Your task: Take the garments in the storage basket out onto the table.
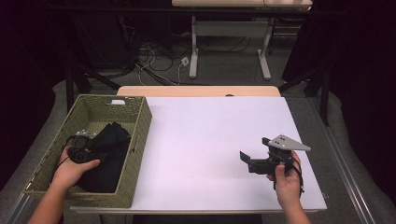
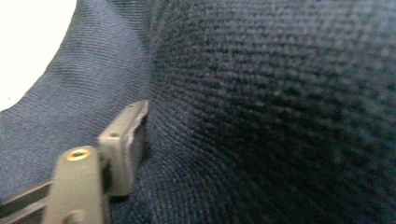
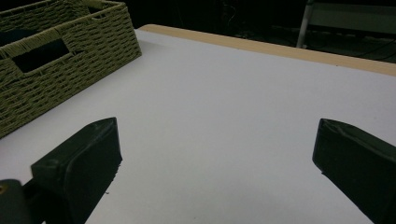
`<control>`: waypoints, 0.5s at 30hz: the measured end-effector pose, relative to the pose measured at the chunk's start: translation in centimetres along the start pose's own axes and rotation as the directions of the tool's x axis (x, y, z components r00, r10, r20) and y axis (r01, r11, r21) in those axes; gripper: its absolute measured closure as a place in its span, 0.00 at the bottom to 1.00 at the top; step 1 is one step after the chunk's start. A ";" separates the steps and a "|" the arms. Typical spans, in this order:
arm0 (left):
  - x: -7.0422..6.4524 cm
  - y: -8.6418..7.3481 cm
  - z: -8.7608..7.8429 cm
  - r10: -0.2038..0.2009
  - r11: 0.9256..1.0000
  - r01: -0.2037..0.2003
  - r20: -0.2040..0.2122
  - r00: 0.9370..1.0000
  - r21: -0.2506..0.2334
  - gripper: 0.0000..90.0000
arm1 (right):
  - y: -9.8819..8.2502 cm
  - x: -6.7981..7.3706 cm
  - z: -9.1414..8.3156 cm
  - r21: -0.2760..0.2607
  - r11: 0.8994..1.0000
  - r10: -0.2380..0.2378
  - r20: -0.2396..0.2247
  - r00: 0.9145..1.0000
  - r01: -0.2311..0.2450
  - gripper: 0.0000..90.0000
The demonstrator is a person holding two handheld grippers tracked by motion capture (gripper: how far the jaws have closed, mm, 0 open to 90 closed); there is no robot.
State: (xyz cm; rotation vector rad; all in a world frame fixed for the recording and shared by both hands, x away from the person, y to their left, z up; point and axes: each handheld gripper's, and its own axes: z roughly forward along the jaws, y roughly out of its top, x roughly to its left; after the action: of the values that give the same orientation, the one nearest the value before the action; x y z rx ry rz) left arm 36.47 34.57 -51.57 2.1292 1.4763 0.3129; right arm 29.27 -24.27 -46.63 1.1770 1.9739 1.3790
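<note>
The dark navy knitted cloth [image 1: 106,156], bunched into a soft heap, lies inside the olive-green woven rectangular basket [image 1: 140,122] that stands at the left edge of the table [image 1: 210,140], a wide white-topped surface with a pale wooden strip along its far side. The cloth takes up most of the basket's near half and rises in a peak toward the middle.

The left gripper [image 1: 83,148] is sunk into that heap. In the left gripper view one grey jaw presses against a fold of the fabric, with ribbed weave crowding close around it; the other jaw is hidden, so whether the cloth is truly pinched I cannot tell, though it looks like a grasp being taken. The right gripper [image 1: 254,161] hovers over the bare table well apart from the basket, its jaws standing wide with nothing between them.

The step in hand seems to be seizing the cloth to lift it out. The next move likely calls for a firm pinch on a thick fold, then a straight rise clear of the basket's rim, since loose knit may slip or snag on the wicker.

The cloth looks limp, matte and fine-ribbed, with soft rolling folds.
</note>
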 end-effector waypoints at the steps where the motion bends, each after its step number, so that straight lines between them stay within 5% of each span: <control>1: 0.0 0.0 0.0 -0.001 1.000 0.001 -0.002 1.000 0.000 0.42 | 0.0 0.0 0.0 0.001 1.000 -0.001 0.000 1.000 0.001 0.01; 15: -0.5 0.5 -0.9 0.000 1.000 0.000 -0.043 0.999 -0.010 0.62 | -0.1 -0.1 0.1 0.009 1.000 0.002 -0.003 1.000 -0.002 0.03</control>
State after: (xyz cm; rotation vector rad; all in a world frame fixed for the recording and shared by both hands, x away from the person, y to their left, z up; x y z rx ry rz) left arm 36.27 34.24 -50.52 2.1267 1.4958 0.3680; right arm 29.36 -24.27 -46.76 1.1813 1.9835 1.3756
